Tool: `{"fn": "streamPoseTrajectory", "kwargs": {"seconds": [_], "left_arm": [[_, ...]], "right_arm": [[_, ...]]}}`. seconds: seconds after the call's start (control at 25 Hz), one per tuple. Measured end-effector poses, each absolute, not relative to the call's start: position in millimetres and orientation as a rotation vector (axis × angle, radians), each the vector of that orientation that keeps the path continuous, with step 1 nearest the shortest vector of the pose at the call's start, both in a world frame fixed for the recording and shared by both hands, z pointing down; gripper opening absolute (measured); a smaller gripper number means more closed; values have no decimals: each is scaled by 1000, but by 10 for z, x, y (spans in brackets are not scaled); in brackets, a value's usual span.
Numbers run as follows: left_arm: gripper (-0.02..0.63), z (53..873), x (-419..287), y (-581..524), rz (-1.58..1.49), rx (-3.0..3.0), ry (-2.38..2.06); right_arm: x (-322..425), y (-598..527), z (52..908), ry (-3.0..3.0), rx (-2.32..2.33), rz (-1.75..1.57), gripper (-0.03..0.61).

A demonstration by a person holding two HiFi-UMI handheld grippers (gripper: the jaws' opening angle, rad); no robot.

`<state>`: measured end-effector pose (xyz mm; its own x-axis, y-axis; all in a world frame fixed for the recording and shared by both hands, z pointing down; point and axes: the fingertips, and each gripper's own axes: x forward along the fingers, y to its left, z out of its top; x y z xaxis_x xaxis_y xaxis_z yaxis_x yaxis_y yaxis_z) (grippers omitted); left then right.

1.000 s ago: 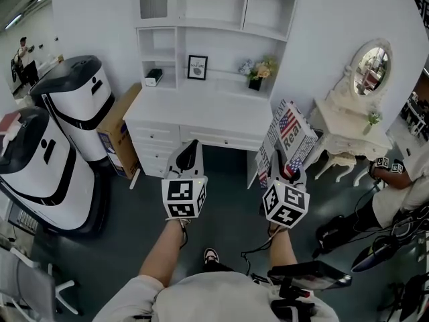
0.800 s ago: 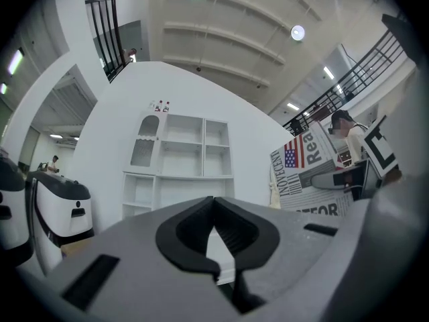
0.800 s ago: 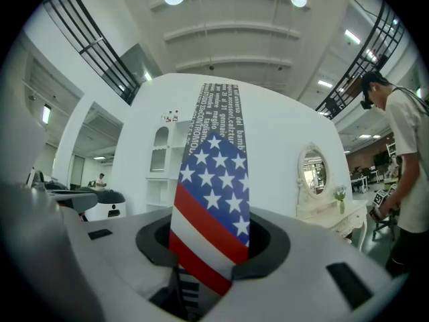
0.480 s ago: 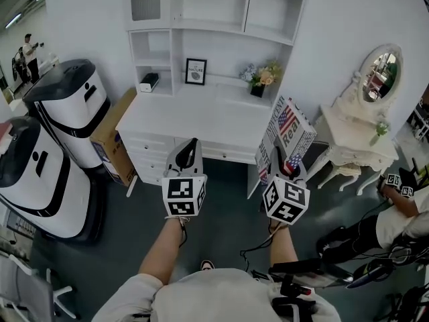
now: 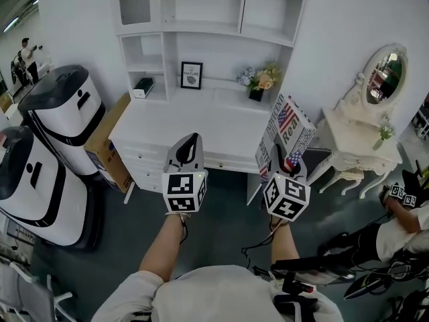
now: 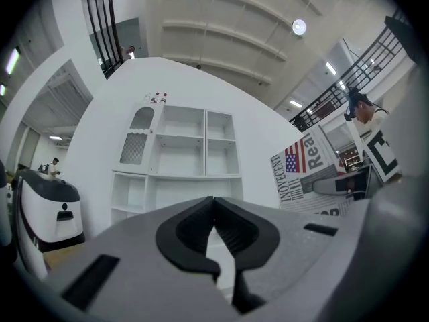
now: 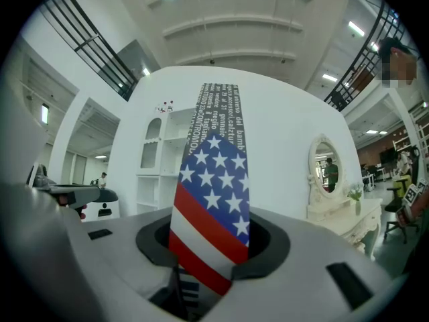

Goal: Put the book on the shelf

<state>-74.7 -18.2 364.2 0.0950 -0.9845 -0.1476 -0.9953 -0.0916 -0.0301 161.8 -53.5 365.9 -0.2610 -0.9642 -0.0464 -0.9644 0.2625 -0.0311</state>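
Your right gripper (image 5: 282, 161) has the book (image 5: 289, 127) clamped between its jaws. In the right gripper view the jaws (image 7: 211, 250) stand partly apart, pressed on either side of the book (image 7: 213, 180), whose stars-and-stripes spine rises straight up from them. From your head view, the book stands on end, leaning a little to the right, over the right front corner of the white desk (image 5: 188, 129). It is not yet on the shelf (image 5: 201, 25) that rises behind the desk. Your left gripper (image 5: 190, 145) is beside the right one, over the desk's front edge. Its jaws (image 6: 215, 210) are closed tip to tip with nothing between them. A framed picture (image 5: 191, 75) and flowers (image 5: 260, 80) sit at the back of the desk, and a dressing table (image 5: 365, 156) with an oval mirror (image 5: 385, 72) stands to the right.
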Motion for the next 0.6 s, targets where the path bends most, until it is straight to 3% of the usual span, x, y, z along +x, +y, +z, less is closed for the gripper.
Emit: {"fn": "streamPoseTrajectory", "kwargs": {"seconds": [0.6], "left_arm": [[8,3747,-856,-748,115,-2231,2067]], "right_arm": [[1517,-1081,3824,2475,-1915,-42,175]]}}
